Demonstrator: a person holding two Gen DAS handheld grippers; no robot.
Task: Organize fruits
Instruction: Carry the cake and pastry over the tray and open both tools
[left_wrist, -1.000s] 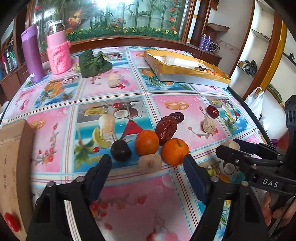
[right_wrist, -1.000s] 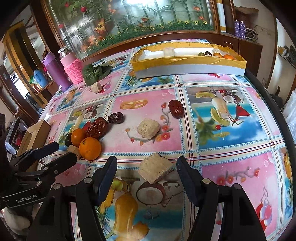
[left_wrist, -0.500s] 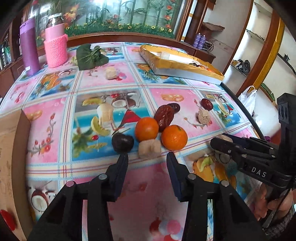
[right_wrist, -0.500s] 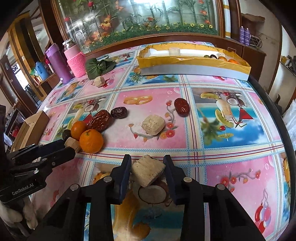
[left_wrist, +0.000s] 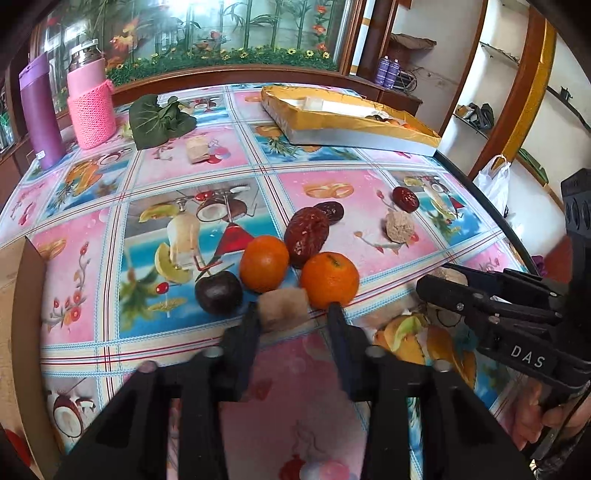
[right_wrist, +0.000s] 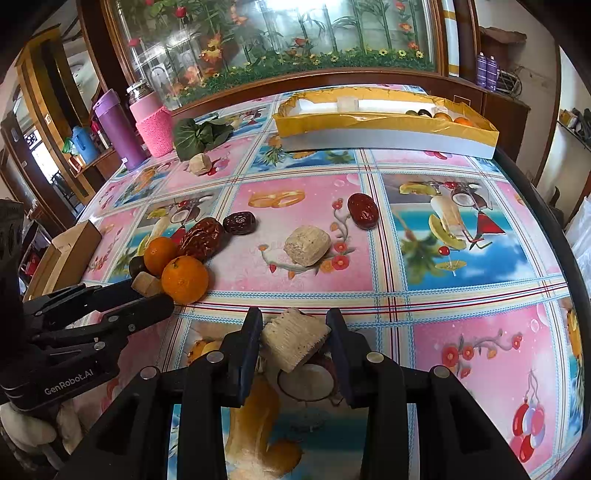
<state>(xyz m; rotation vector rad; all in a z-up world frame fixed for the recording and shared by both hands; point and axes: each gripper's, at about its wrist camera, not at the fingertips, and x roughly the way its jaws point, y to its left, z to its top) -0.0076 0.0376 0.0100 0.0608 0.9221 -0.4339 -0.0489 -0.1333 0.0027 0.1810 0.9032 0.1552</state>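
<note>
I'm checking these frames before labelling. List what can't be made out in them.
- Contents of the yellow box: both views, its near wall hides all but a few fruits at one end.
- Cardboard box: left wrist view, cut off by the edge.
- Dark fruit: right wrist view, mostly behind the oranges.
- Person's hand: left wrist view, mostly behind the right gripper.

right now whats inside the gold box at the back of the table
At the right end of the gold box, a dark fruit and two oranges; a white block mid-box. The near wall hides the floor.
</note>
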